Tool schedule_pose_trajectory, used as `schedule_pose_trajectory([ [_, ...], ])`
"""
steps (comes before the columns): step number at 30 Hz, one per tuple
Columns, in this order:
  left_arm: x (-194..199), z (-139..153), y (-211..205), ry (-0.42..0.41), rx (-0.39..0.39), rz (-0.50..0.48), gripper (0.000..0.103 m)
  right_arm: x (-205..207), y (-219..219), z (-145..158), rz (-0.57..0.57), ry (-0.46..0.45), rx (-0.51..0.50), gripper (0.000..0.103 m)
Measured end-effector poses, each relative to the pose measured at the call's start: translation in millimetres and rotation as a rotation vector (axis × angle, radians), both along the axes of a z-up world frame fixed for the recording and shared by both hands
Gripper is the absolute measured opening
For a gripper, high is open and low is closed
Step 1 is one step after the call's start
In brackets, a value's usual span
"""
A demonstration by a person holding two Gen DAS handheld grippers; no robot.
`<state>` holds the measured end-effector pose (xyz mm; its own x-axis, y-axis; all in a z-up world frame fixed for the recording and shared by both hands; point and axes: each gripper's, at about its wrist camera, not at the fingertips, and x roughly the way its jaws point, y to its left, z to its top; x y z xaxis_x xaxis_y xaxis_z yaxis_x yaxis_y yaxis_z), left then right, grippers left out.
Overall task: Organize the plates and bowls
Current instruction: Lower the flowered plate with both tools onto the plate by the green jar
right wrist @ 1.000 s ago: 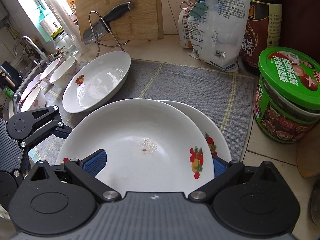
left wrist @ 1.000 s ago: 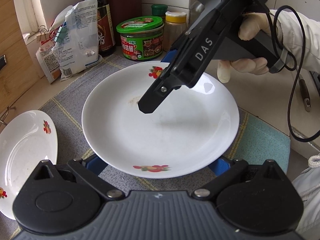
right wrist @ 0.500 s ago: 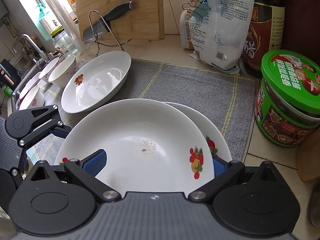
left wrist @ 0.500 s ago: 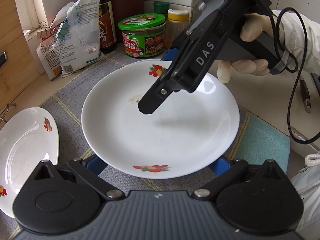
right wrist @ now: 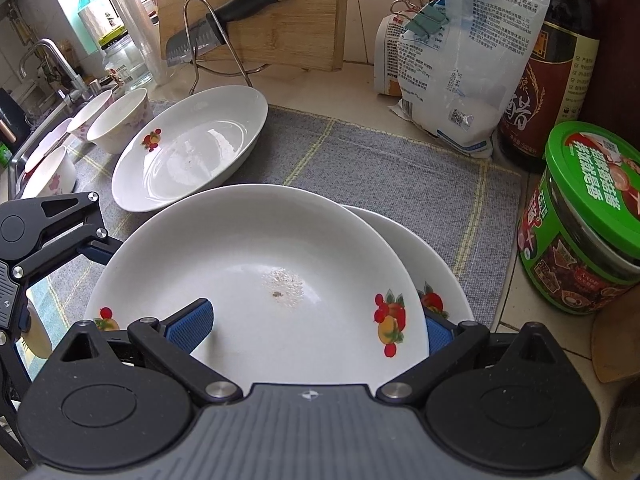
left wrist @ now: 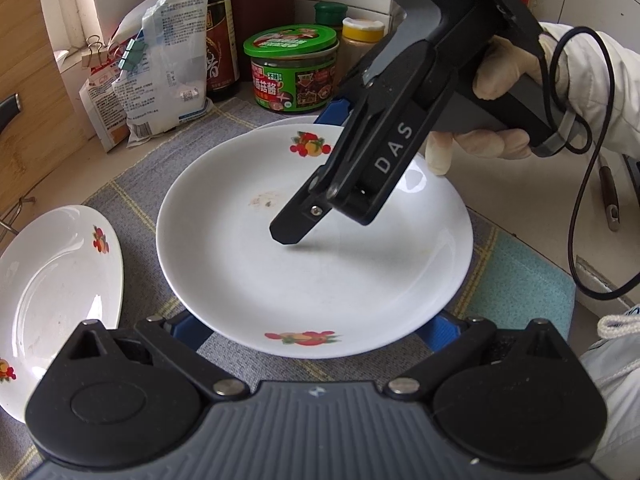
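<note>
A white fruit-patterned plate lies tilted over a second matching plate on the grey mat. My left gripper is open, and its blue pads sit under the plate's near rim. My right gripper is open too and straddles the far rim. One of its pads is over the plate's inside, the other is under the rim. A third plate lies to the left, with several bowls beyond it.
A green-lidded jar, a dark sauce bottle and clipped bags crowd the mat's far side. A cutting board and a knife on a wire rack stand behind. The sink and faucet are at far left. A gloved hand holds the right gripper.
Both grippers and the top plate have shifted slightly toward the jar. The lower plate's rim now peeks out behind the top plate in the left wrist view.
</note>
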<state>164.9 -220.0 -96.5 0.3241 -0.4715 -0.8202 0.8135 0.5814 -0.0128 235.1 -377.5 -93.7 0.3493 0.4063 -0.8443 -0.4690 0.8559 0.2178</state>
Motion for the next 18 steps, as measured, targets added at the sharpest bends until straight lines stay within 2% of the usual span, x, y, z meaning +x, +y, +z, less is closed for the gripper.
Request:
schedule_pose_trajectory([
  [18,-0.3,4.7,-1.1,0.008,0.042,-0.014,0.102,-3.6,-0.3,-0.8,0.0,0.001,-0.019,0.103],
])
